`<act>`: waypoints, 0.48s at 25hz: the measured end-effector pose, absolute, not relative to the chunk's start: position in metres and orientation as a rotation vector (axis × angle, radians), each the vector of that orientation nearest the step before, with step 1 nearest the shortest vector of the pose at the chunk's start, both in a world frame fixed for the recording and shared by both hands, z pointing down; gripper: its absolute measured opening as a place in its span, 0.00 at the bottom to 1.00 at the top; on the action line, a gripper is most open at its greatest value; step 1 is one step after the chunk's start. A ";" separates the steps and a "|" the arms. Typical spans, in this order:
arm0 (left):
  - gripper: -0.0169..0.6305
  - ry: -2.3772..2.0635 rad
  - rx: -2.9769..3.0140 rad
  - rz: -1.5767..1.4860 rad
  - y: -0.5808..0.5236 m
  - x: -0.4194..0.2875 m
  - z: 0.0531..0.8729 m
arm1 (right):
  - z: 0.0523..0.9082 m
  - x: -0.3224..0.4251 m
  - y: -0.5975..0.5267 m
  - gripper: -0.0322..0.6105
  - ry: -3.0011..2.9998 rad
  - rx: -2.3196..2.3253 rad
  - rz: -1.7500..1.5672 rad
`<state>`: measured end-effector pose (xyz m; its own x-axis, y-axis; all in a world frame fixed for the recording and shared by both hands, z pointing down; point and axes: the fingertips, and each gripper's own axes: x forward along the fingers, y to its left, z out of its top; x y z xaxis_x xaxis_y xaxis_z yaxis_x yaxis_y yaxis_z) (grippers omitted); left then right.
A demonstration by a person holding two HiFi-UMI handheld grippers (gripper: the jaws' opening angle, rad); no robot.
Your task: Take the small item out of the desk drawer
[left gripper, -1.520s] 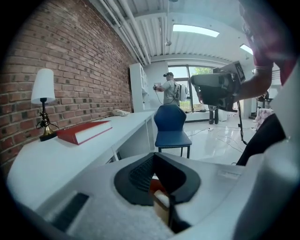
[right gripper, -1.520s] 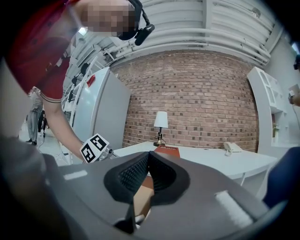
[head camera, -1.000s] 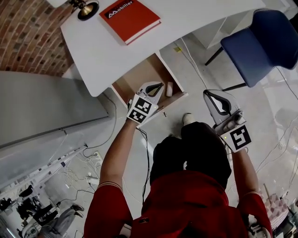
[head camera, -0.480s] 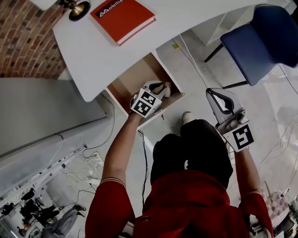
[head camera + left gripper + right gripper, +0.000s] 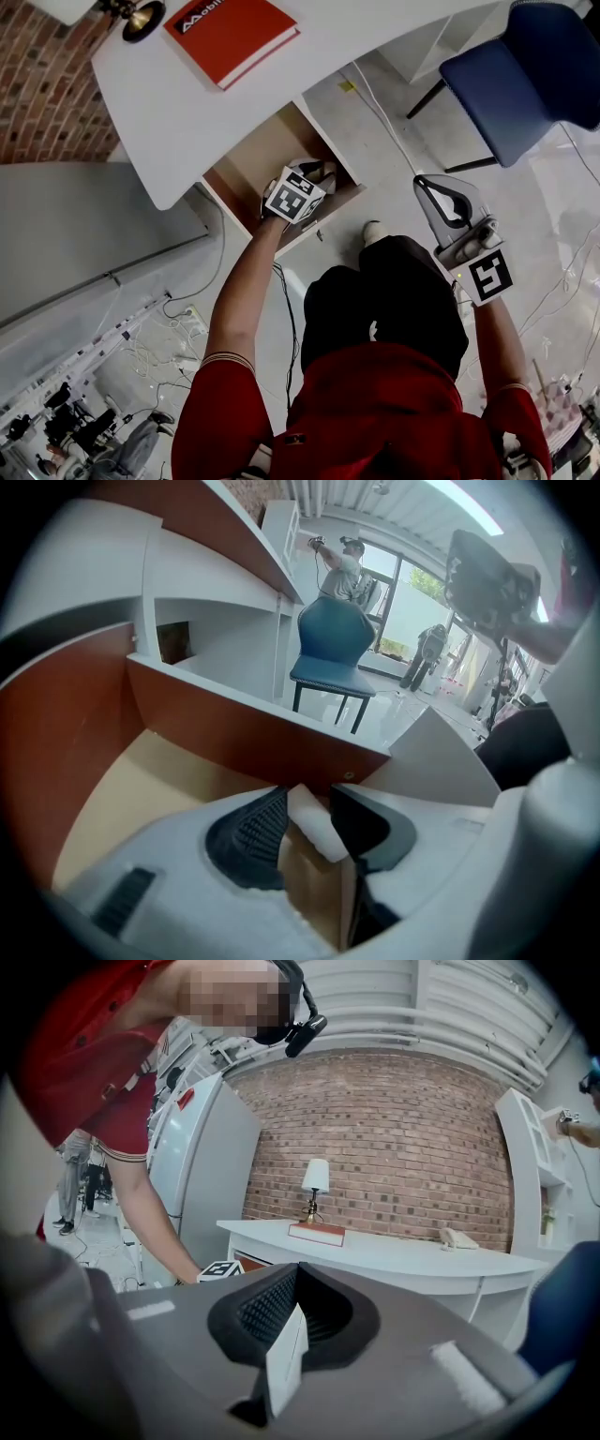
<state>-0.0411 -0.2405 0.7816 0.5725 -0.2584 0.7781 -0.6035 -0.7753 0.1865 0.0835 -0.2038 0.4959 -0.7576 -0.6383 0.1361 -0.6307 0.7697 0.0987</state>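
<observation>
The desk drawer [image 5: 251, 161] stands pulled out under the white desk [image 5: 187, 103]. My left gripper [image 5: 319, 172] reaches down into its right front corner. In the left gripper view its jaws [image 5: 309, 832] are opening, with the small white item [image 5: 316, 823] lying between them on the wooden drawer floor [image 5: 141, 789]. I see no pad pressing on the item. My right gripper [image 5: 427, 186] hangs off to the right over the floor, away from the drawer. It [image 5: 292, 1279] is shut with nothing in it.
A red book [image 5: 230, 28] and a lamp [image 5: 141, 17] sit on the desk top. A blue chair [image 5: 525, 75] stands at the right. Cables trail over the floor at the left. My legs are just below the drawer front.
My left gripper has pushed forward and down into the drawer, around the small white item, and its jaws have spread apart. The right gripper has hardly moved.
</observation>
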 end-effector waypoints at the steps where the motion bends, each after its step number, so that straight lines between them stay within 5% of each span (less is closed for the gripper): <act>1: 0.26 -0.688 2.357 1.072 -0.240 -0.040 0.784 | 0.497 0.085 -0.204 0.07 -2.799 1.015 -0.071; 12: 0.33 -0.653 2.193 1.103 -0.237 -0.040 0.812 | 0.503 0.096 -0.205 0.07 -2.772 1.030 -0.074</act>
